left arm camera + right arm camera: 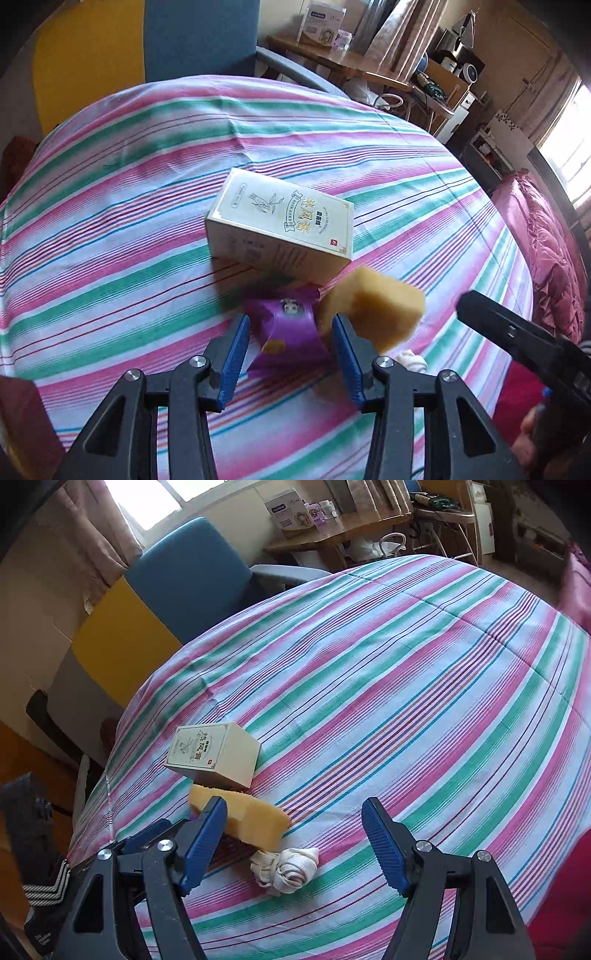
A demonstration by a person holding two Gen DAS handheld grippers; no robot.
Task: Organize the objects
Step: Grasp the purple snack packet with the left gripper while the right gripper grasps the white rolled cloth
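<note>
The left gripper pointed down at the striped cloth; its jaws stood partly apart with a purple packet between them; the blue pads lay close on both sides of the packet, though the blur left it unclear whether they pressed on it. A yellow sponge lay just right of the packet, against the right pad. A cream box lay flat just beyond both, its near edge beside the sponge.

The right gripper hung over the same cloth with its jaws wide apart and nothing held; the sponge lay partly behind its left finger; a knotted white cloth bundle lay between the fingers, near the sponge; the box sat just past the sponge. A blue chair stood beyond the table edge.
</note>
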